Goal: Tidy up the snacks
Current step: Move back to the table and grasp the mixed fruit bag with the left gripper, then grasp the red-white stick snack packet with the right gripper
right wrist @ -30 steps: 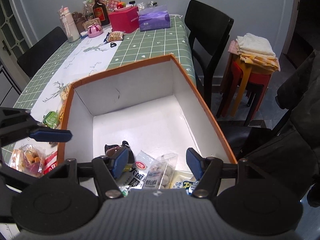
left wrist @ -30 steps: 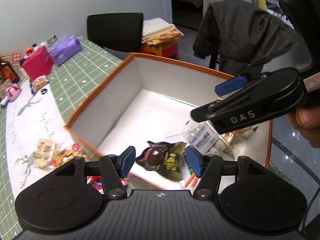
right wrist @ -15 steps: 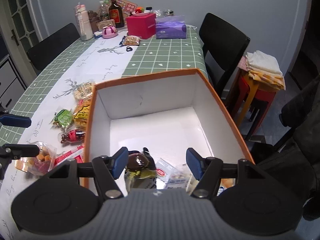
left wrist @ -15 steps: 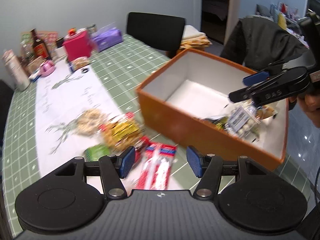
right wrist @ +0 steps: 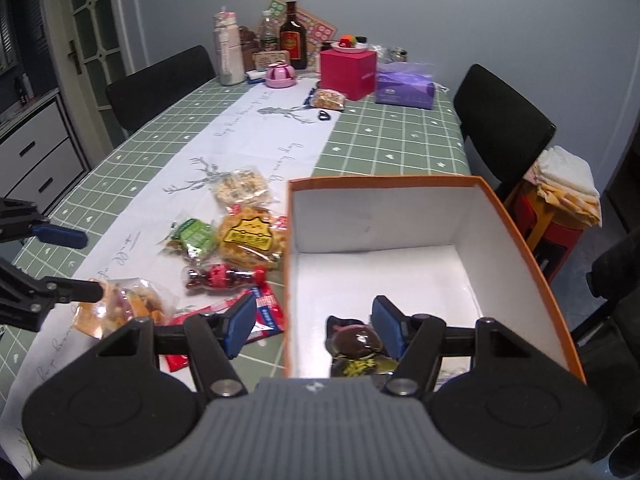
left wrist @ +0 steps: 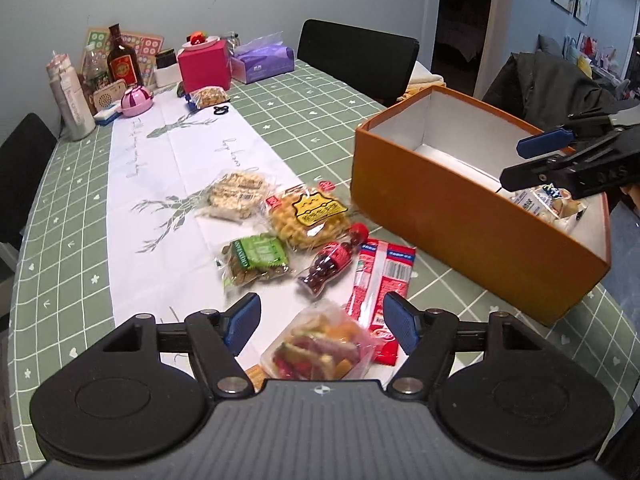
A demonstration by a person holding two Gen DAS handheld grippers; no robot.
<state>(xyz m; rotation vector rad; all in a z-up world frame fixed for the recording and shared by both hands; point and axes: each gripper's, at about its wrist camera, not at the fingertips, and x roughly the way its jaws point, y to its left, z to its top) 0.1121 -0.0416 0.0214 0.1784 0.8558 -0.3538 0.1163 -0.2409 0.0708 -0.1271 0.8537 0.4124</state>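
Between my left gripper's (left wrist: 322,316) spread, empty fingers, in the left wrist view, lies a clear bag of mixed colourful sweets (left wrist: 320,346), close below the tool. Just ahead of the right fingertip (left wrist: 400,322) lies a red sachet pack (left wrist: 380,280). Further ahead sit a cola-bottle-shaped candy pack (left wrist: 332,262), a green nut packet (left wrist: 256,258), a yellow snack bag (left wrist: 310,216) and a pale rice-cracker bag (left wrist: 236,194), all on the checked green tablecloth (left wrist: 68,208) and its white runner (left wrist: 160,184). To the front right stands the orange box (left wrist: 460,216), its top open, with pale packets (left wrist: 548,204) in its near right corner. My right gripper (left wrist: 556,156) hovers above that corner.

Directly ahead of my right gripper (right wrist: 314,326), in the right wrist view, its fingers stand parted and hold nothing. They straddle the left wall of the orange box (right wrist: 516,240); a dark chocolate packet (right wrist: 356,344) lies on the box floor beside the right fingertip (right wrist: 386,326). Left of the box lie the loose snacks: the yellow snack bag (right wrist: 252,240), green nut packet (right wrist: 194,236), cola-bottle-shaped candy pack (right wrist: 220,276) and rice-cracker bag (right wrist: 240,186). At far left my left gripper (right wrist: 78,262), fingers apart, hangs over the clear bag of sweets (right wrist: 116,312).
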